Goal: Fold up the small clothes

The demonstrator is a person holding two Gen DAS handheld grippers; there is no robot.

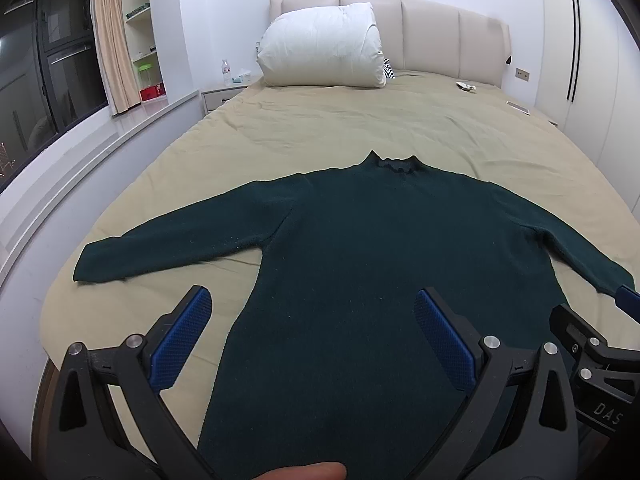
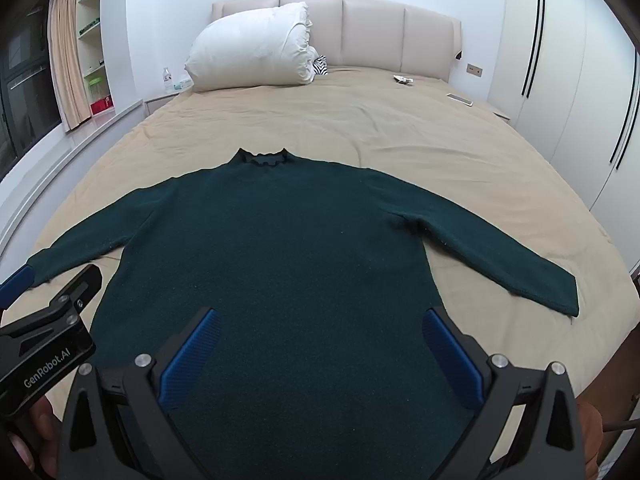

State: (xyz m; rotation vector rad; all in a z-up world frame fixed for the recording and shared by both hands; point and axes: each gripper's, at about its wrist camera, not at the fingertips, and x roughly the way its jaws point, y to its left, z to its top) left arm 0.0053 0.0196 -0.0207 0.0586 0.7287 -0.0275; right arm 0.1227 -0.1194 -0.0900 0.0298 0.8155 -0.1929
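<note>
A dark green sweater (image 1: 360,248) (image 2: 288,248) lies flat on the beige bed sheet (image 1: 320,120) (image 2: 360,120), collar towards the headboard, both sleeves spread out to the sides. My left gripper (image 1: 314,300) hovers open above the sweater's lower left part, its blue pads (image 1: 184,340) wide apart with nothing between them. My right gripper (image 2: 318,322) hangs open over the lower right part, pads (image 2: 450,356) spread wide and holding nothing. Each gripper shows at the edge of the other's view: the right gripper (image 1: 624,300) and the left gripper (image 2: 52,284).
A white pillow (image 1: 320,46) (image 2: 252,48) leans on the padded headboard (image 1: 440,32). A phone (image 2: 460,99) and a small item (image 2: 402,79) lie at the bed's far right. A nightstand with a bottle (image 1: 226,73) stands left; wardrobes (image 2: 560,60) line the right wall.
</note>
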